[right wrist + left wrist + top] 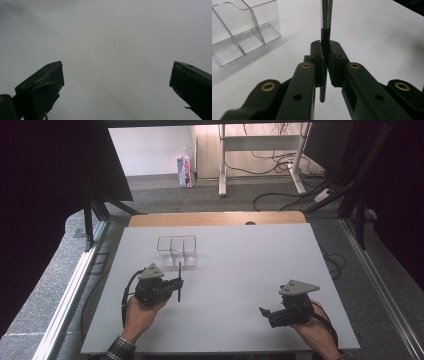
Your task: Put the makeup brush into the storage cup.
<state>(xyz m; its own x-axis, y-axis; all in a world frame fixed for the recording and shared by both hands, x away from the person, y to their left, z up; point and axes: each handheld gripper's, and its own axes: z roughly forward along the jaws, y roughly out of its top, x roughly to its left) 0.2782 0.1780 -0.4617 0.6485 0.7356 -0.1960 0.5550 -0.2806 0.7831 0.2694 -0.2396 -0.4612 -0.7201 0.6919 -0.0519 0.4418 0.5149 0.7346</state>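
While the left tool (176, 284) clamps a black pen (179, 281) upright beside the clear organizer (176, 250), its hand rests low on the desk (235, 270); the right tool (267, 312) – jaws apart, empty – points leftward.

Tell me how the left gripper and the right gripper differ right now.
The left gripper is shut on a dark pen; the right gripper is open with nothing between its fingers. The left sits near the clear organizer; the right is far from it, over bare table. Both are black, hand-held, with a grey plate on top.
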